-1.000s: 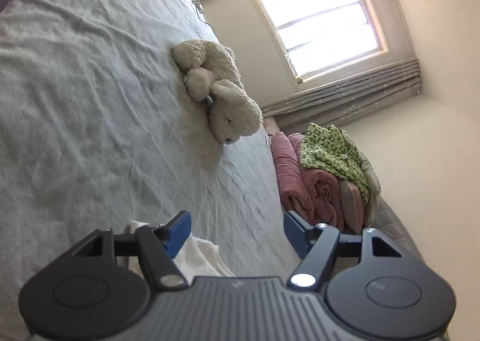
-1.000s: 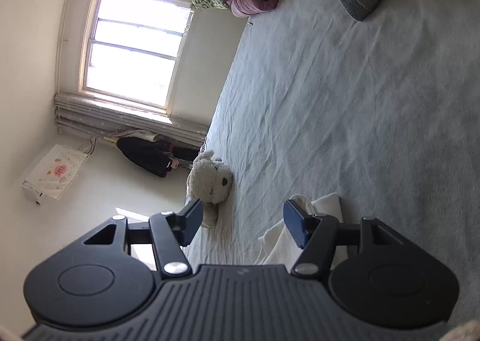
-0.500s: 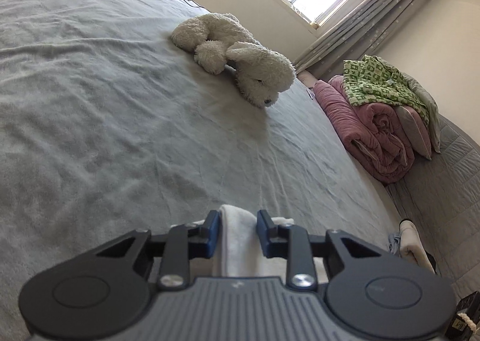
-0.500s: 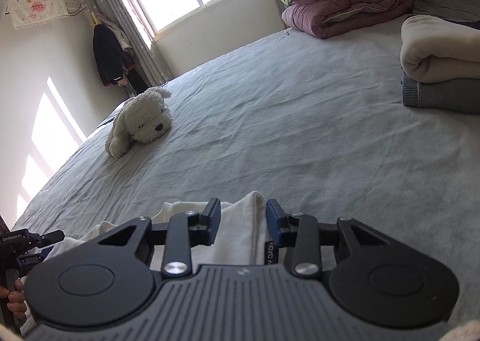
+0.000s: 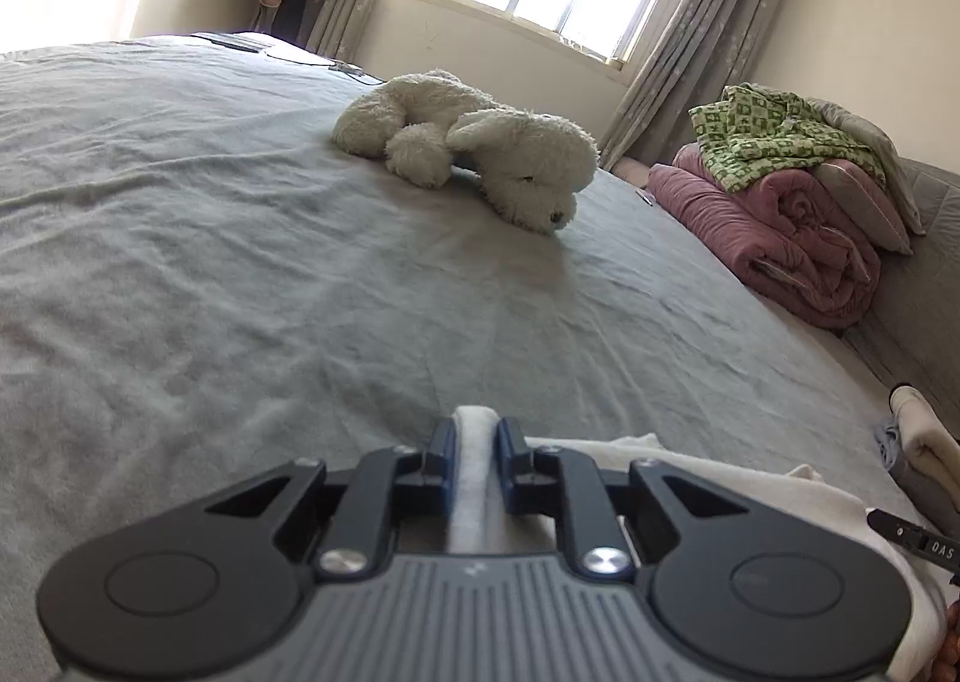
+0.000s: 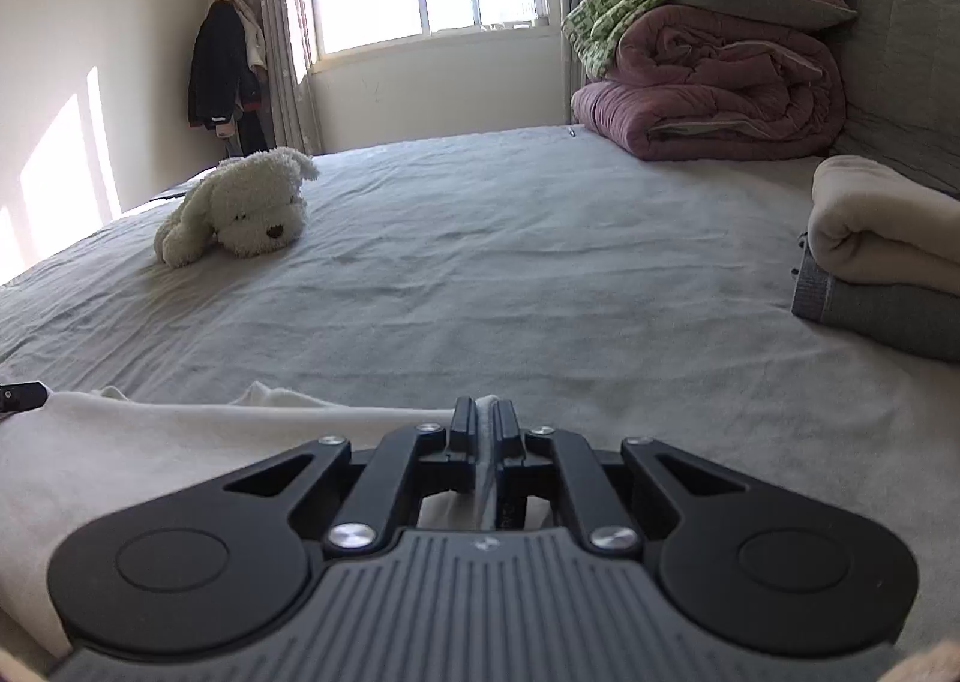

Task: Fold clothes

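Note:
A cream white garment (image 6: 150, 448) lies on the grey bed sheet (image 6: 510, 274) at the near edge. My right gripper (image 6: 483, 418) is shut on a fold of its right end. My left gripper (image 5: 475, 433) is shut on a fold of its left end, and the cloth (image 5: 750, 478) runs off to the right in that view. The tip of the other gripper shows at the edge of each view.
A white plush dog (image 5: 480, 154) lies on the far part of the bed. Rolled pink and green bedding (image 6: 702, 82) is stacked by the headboard. A cream blanket folded on a grey one (image 6: 888, 256) sits at the right. A window is beyond the bed.
Both grippers went from open over the garment to shut on it. Both views swung level with the bed, and the garment now stretches between the two grippers.

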A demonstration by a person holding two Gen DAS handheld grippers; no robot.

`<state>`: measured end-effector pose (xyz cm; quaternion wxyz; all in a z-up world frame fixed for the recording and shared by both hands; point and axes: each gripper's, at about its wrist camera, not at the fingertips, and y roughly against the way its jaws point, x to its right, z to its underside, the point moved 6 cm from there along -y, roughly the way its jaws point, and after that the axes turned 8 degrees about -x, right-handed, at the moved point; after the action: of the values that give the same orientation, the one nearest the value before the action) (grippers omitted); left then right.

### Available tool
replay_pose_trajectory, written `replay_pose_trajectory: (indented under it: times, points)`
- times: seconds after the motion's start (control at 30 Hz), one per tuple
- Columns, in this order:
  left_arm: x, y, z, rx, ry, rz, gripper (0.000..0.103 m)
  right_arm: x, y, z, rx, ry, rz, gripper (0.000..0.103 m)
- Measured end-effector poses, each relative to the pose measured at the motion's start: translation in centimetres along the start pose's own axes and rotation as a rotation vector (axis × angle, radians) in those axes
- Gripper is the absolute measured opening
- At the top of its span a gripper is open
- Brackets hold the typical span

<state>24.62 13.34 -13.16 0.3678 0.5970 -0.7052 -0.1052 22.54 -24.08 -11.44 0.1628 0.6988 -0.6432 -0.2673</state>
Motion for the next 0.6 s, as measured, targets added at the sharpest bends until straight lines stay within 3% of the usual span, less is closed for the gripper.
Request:
replay_pose_trajectory:
  times: [0.07,0.13,0.2,0.23,0.3,0.37,0.43,0.6]
  points:
    - [-0.3,0.1,0.0,-0.002,0.019,0.006,0.018,0.7,-0.7,0.5,-0.038,-0.03,-0.004,0.008]
    - [-0.1,0.4,-0.1,-0.002,0.018,-0.006,0.022,1.0,-0.5,0.4,-0.035,-0.054,0.002,0.017]
    - [0.2,1.2,-0.2,0.005,0.039,-0.035,0.033,0.9,0.5,0.1,-0.014,-0.058,0.014,0.031]
    - [0.4,1.9,-0.4,0.021,0.059,-0.052,0.044,0.6,1.1,-0.2,-0.001,-0.051,0.029,0.036]
    - [1.5,3.5,-0.8,0.073,0.07,-0.059,0.055,-0.3,2.5,-0.7,0.035,-0.022,0.048,0.04]
    - [3.5,4.8,-0.9,0.12,0.016,-0.025,0.069,-1.9,3.9,-1.0,0.076,0.028,0.042,0.046]
    - [6.2,5.2,-0.2,0.12,-0.089,0.019,0.075,-3.8,4.9,-0.9,0.108,0.085,0.021,0.053]
    - [9.6,3.3,3.5,-0.002,-0.284,0.062,0.078,-8.8,4.2,2.5,0.028,0.273,-0.049,0.053]
